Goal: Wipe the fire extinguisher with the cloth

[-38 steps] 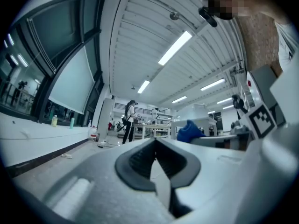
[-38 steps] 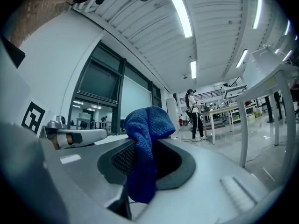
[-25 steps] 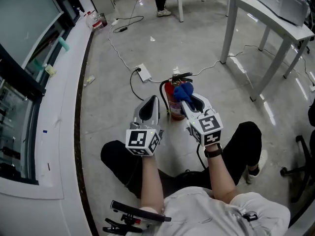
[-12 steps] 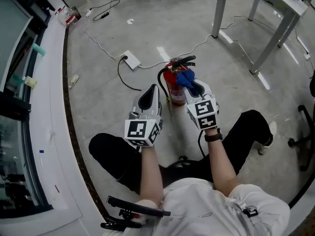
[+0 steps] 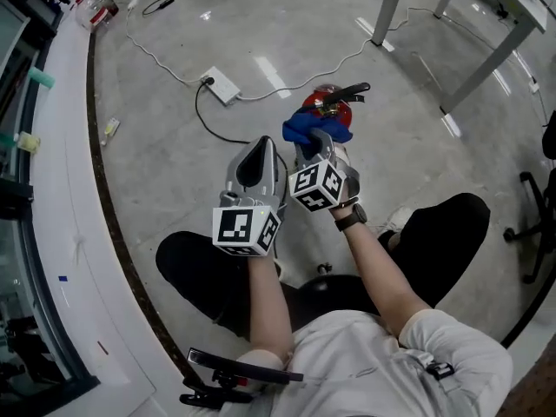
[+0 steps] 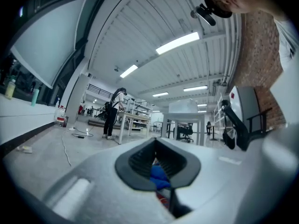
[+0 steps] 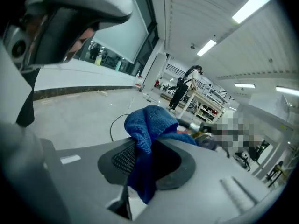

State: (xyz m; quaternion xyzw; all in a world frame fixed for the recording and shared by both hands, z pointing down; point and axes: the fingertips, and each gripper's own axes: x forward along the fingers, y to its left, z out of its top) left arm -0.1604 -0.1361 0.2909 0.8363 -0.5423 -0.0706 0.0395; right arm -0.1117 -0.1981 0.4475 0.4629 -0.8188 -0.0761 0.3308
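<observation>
A grey concrete floor point(image 5: 174, 163) fills the head view, with a white ledge point(image 5: 52, 189) curving down its left side. A person sits on the floor in dark trousers, both forearms reaching forward. Ahead of them stands a red fire extinguisher point(image 5: 337, 104), upright, its black handle point(image 5: 352, 90) pointing right.

The right tongs point(image 5: 317, 146) are clamped on a blue cloth point(image 5: 313, 129), which bunches out past the tips and hangs down between the pads. The cloth overlaps the near upper side of the extinguisher, just below the handle, and seems to be pressed against it. The left tongs point(image 5: 263, 146) hover just beside the right ones, left of the extinguisher, closed and holding nothing. The blue and red glimpsed through their pads lie beyond them.

The wiping looks to be under way at the top of the cylinder. The next move probably calls for dragging the cloth down or around the red body. The left tongs may need to steady the extinguisher so it does not tip.

A white power strip point(image 5: 219, 85) and its cable point(image 5: 287, 89) lie on the floor behind.

No label text on the extinguisher can be read. Each gripper's cube carries only black-and-white square markers.
</observation>
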